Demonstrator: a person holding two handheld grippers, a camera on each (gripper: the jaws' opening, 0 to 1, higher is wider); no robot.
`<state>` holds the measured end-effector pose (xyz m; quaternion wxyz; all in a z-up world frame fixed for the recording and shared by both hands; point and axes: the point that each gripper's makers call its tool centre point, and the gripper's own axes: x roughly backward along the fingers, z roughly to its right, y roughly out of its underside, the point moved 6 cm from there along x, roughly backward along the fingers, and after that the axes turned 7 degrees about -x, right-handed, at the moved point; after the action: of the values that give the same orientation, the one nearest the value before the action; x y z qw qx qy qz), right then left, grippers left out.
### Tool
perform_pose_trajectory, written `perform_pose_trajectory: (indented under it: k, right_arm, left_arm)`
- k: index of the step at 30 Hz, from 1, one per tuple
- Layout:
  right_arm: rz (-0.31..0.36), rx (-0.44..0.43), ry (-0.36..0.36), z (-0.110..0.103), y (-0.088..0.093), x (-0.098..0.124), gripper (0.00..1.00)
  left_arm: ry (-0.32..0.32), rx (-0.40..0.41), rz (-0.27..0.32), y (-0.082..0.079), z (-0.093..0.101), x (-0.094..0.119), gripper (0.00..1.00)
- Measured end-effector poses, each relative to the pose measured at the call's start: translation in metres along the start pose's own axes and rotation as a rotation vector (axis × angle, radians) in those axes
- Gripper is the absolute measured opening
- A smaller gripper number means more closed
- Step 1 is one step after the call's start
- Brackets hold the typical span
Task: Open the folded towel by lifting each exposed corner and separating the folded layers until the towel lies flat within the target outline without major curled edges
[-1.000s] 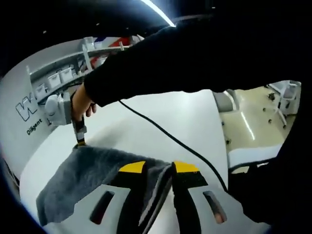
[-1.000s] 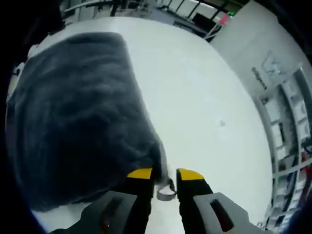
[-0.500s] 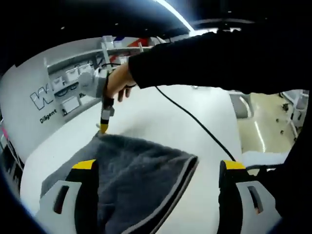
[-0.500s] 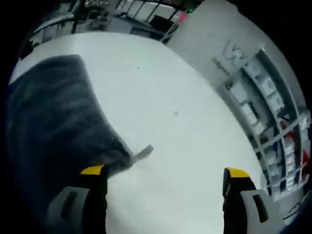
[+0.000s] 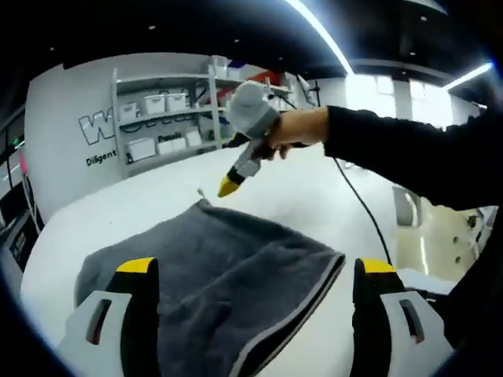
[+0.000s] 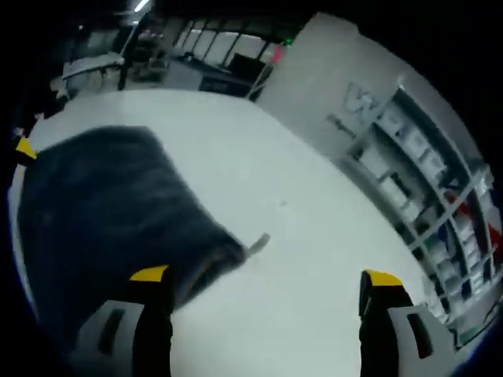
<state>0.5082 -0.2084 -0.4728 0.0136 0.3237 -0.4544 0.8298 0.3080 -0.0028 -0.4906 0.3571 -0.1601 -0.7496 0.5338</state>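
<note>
The dark grey terry towel with a paler stitched border (image 5: 212,275) lies spread on the white tabletop (image 5: 157,204), directly ahead of and partly between the left gripper (image 5: 255,271) jaws. In the left gripper view it looks like a rough rectangle, still doubled, with the bordered edge running diagonally down towards the jaws and a small tag or loop sticking up at the far corner. Its surface is soft and slightly rumpled, not curled.

The left gripper's yellow-tipped jaws stand wide apart and hold nothing; the towel sits beneath the gap, and whether the left jaw touches the cloth cannot be told. The right gripper (image 5: 229,186) comes in from the right in that view, held in a person's hand (image 5: 295,133) with a black sleeve, its yellow tip hovering just above the towel's far corner, apart from it.

In the right gripper view the right gripper (image 6: 266,275) jaws are likewise spread wide and empty. The towel (image 6: 102,220) lies ahead and to the left of them, blurred, its grey tag (image 6: 258,243) poking out between the jaws.

Grey wall shelves (image 5: 169,118) beyond the table carry white bins; their contents cannot be made out.
</note>
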Motion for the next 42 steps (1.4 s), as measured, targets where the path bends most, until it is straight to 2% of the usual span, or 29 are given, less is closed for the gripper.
perform_pose_trajectory:
  k: [9,14,17,22,26,30,32,36,42]
  right_arm:
    - [0.156,-0.14,0.003,-0.018,0.013,0.052,1.0]
    - [0.225,-0.18,0.017,-0.028,0.021,0.079,1.0]
    - [0.244,-0.191,0.017,-0.038,0.029,0.092,1.0]
    - [0.266,-0.16,0.064,-0.046,0.041,0.111,1.0]
    - [0.276,-0.203,0.056,-0.051,0.057,0.115,1.0]
    - [0.267,-0.247,0.05,-0.06,0.077,0.114,1.0]
    - [0.261,-0.263,0.051,-0.064,0.086,0.11,1.0]
    - [0.229,-0.275,0.044,-0.066,0.101,0.103,1.0]
    - [0.272,-0.317,0.027,-0.074,0.097,0.11,1.0]
  left_arm:
    - [-0.111,0.091,0.061,-0.002,-0.042,0.037,1.0]
    - [-0.167,0.125,0.074,0.005,-0.061,0.054,1.0]
    - [-0.184,0.148,0.06,0.017,-0.071,0.061,1.0]
    - [-0.221,0.189,0.038,0.039,-0.083,0.073,1.0]
    - [-0.236,0.221,0.017,0.057,-0.084,0.079,1.0]
    - [-0.26,0.239,-0.025,0.08,-0.087,0.084,0.99]
    - [-0.271,0.275,-0.053,0.093,-0.09,0.084,0.97]
    - [-0.29,0.311,-0.04,0.1,-0.094,0.087,0.96]
    - [-0.28,0.309,-0.063,0.105,-0.089,0.09,0.94]
